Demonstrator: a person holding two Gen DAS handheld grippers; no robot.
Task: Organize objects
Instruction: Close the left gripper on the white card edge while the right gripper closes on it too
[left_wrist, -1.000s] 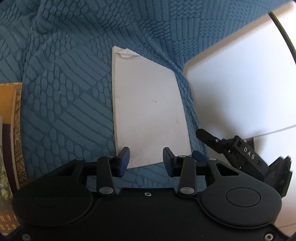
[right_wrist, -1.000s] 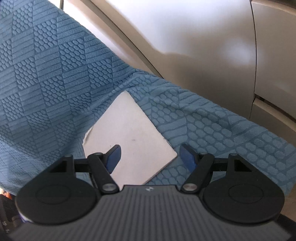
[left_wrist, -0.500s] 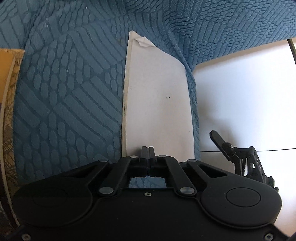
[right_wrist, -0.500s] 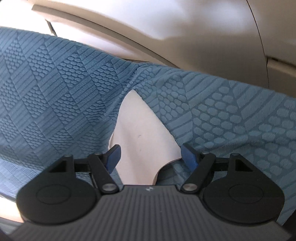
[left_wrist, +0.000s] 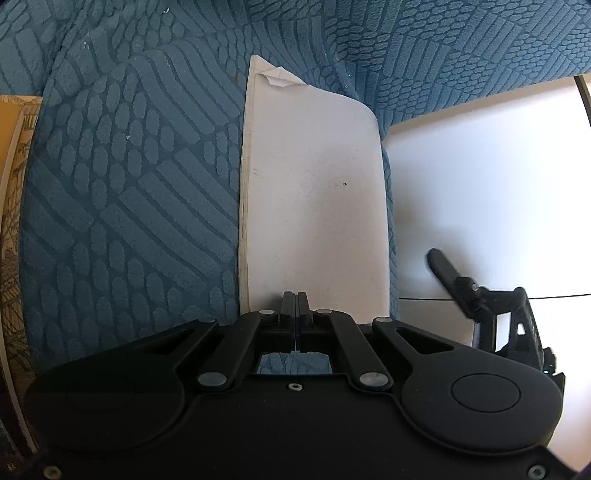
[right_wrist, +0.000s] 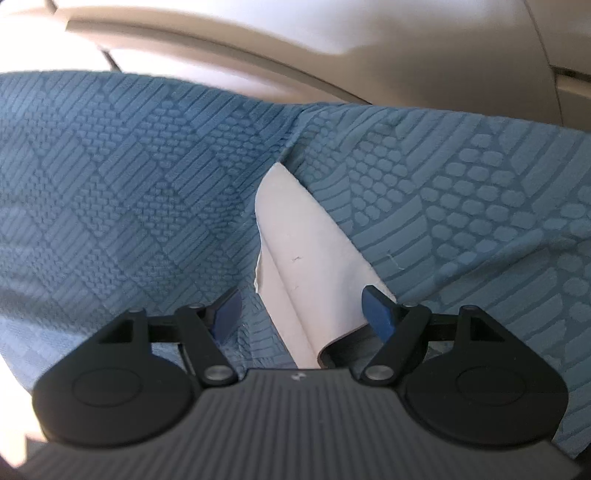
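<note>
Our left-hand black two-finger gripper (left_wrist: 295, 306) has its fingers pressed together on the near edge of a thin white booklet of paper with a curled far corner (left_wrist: 314, 192). Whether the pads pinch every sheet or only the cover, we cannot tell, because the gripper body hides that edge. The booklet lies on a teal blue textured fabric cover with raised geometric patterns (left_wrist: 122, 192), close to where the fabric ends beside a pale smooth surface (left_wrist: 480, 177).

Our right-hand black gripper with blue finger pads (right_wrist: 301, 314) has its fingers wide apart. The booklet's lower end, bent upward into a curl, sits between them, near the right pad; contact is hard to judge.

At the left wrist view's left edge, a yellow and brown printed object (left_wrist: 13, 206) is cut off and unreadable. Behind the fabric, in the right wrist view, curved beige panels (right_wrist: 332, 40) are blurred.
</note>
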